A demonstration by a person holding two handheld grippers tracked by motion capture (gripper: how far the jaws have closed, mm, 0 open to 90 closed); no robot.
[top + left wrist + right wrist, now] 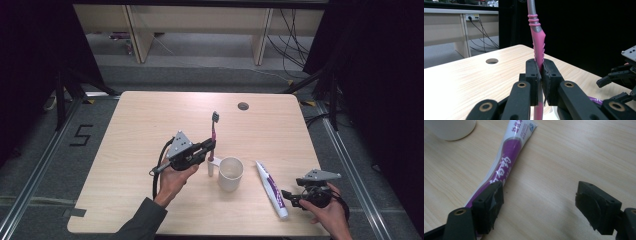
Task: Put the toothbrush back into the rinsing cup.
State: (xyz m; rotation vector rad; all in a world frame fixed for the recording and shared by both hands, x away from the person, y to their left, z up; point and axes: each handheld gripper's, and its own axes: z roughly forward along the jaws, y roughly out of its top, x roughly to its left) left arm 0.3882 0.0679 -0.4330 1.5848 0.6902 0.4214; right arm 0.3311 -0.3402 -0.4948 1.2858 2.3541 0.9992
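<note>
My left gripper (210, 148) is shut on a pink and grey toothbrush (214, 131), held upright above the table, just left of a white cup (230, 174). In the left gripper view the pink handle (538, 50) rises out from between the closed jaws. A white and purple toothpaste tube (272, 189) lies flat on the table to the right of the cup. My right gripper (292, 197) hovers open beside the tube's near end. In the right gripper view the tube (506, 157) runs past the left jaw, and bare tabletop lies between the jaws.
The wooden table (150, 120) has a round cable hole (243, 106) near its far edge. A small white object (212, 167) stands just left of the cup. Desks and cables line the floor beyond the table, and dark curtains hang on both sides.
</note>
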